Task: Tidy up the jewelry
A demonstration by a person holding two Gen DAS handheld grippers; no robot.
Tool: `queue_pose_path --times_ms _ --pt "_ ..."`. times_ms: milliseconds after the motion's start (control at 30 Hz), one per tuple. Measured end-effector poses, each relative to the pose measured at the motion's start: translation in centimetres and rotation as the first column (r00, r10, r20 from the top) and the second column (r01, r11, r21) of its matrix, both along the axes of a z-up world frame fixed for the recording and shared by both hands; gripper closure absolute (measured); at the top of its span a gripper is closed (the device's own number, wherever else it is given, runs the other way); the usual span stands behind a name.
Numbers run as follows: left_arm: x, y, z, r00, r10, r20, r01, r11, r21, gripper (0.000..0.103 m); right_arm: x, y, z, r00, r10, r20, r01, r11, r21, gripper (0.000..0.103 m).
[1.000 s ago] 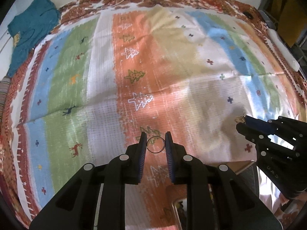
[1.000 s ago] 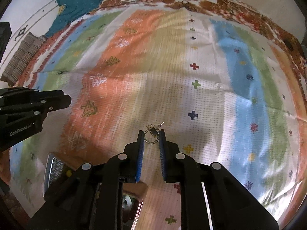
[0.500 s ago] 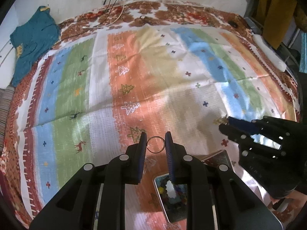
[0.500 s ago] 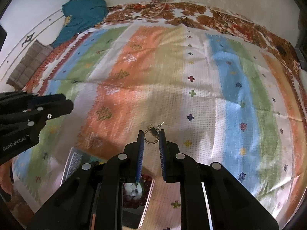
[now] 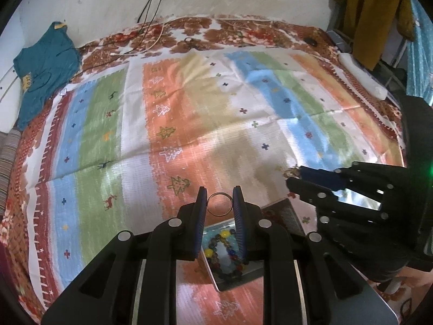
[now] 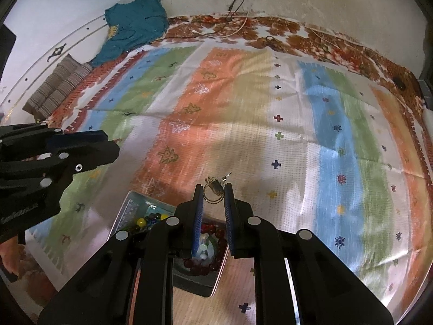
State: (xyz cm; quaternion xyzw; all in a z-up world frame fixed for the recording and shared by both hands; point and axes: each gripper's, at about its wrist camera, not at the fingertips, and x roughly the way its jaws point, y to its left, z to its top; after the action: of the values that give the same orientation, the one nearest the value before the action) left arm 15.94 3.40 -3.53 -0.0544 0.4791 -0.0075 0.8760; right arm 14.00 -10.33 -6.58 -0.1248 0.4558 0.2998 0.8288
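Both grippers have risen from the striped cloth (image 5: 243,103), the left gripper (image 5: 219,203) pinching a plain ring (image 5: 219,203), the right gripper (image 6: 213,193) an ornate hoop earring (image 6: 213,192), with the bead tins (image 5: 232,254) now showing near beneath them, likely their destination.

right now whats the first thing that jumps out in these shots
Each gripper pinches a small piece of jewelry: the left gripper a plain ring, the right gripper a hoop earring with a dangling charm. Below them, on the bright striped cloth, sits an open metal tin of colourful beads.
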Motion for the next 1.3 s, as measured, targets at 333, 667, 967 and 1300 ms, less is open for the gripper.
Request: queue_pose_path --times_ms 333,667,967,1300 --pt "-2.4 -1.2 1.1 0.999 -0.018 0.038 0.019 1.0 -0.012 0.084 -2.1 -0.9 1.1 1.0 0.021 0.0 -0.021 0.999 0.043 0.087" --pt "-4.1 -1.1 1.4 0.999 0.026 0.047 -0.024 0.999 -0.044 0.073 -3.7 -1.6 1.4 1.0 0.024 0.002 -0.024 0.997 0.067 0.065" --pt "-7.1 -0.1 2.0 0.995 0.06 0.077 -0.054 0.996 -0.075 0.061 -5.9 -3.3 2.5 0.999 0.004 0.042 -0.007 0.997 0.076 0.053" --pt "-9.9 -0.7 2.1 0.993 0.033 0.11 -0.029 0.999 -0.042 0.043 -8.4 -5.3 3.5 0.997 -0.004 0.082 -0.005 0.994 0.107 0.032"
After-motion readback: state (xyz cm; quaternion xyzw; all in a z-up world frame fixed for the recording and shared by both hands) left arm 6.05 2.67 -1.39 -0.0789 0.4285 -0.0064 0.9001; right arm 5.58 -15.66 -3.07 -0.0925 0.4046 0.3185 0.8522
